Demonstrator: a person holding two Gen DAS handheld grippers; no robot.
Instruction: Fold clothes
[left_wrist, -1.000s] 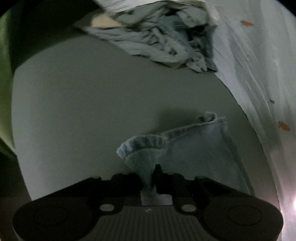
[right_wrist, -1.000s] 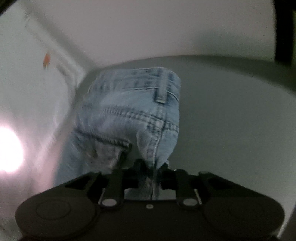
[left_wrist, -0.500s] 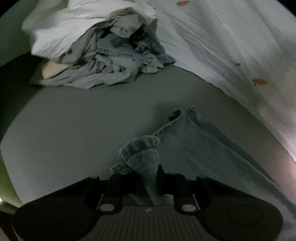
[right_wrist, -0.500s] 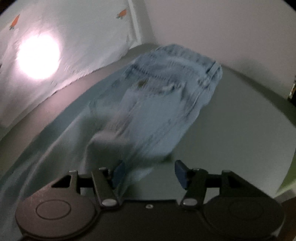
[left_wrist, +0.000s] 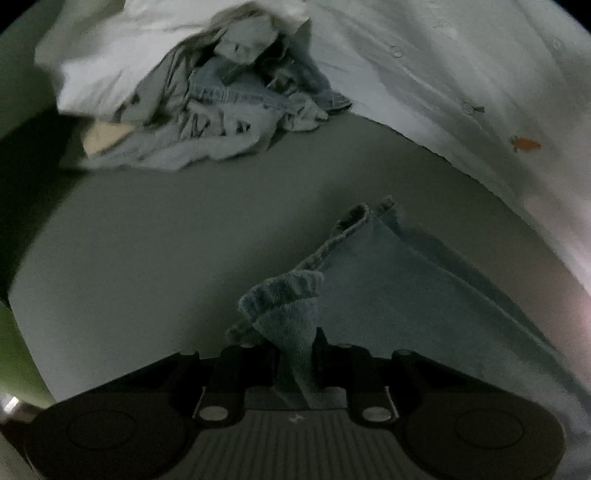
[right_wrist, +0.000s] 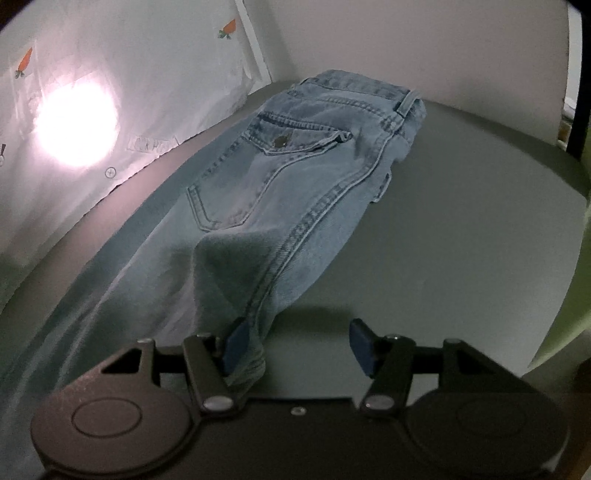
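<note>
A pair of light blue jeans lies stretched along the grey table, folded lengthwise with a back pocket up. In the left wrist view my left gripper is shut on the bunched hem end of a jeans leg, which is lifted a little off the table; the rest of the leg runs off to the right. In the right wrist view my right gripper stands open at the jeans' near edge. A fold of denim rests against its left finger, but the pads are apart and press on nothing.
A heap of crumpled denim and white clothes lies at the far end of the grey table. A white sheet with small carrot prints borders the table on one side. A bright glare shows on it in the right wrist view.
The right gripper let go of the jeans' waist end, opened, and moved back along the jeans. The left gripper kept its hold on the leg hem, rose slightly and rolled.
</note>
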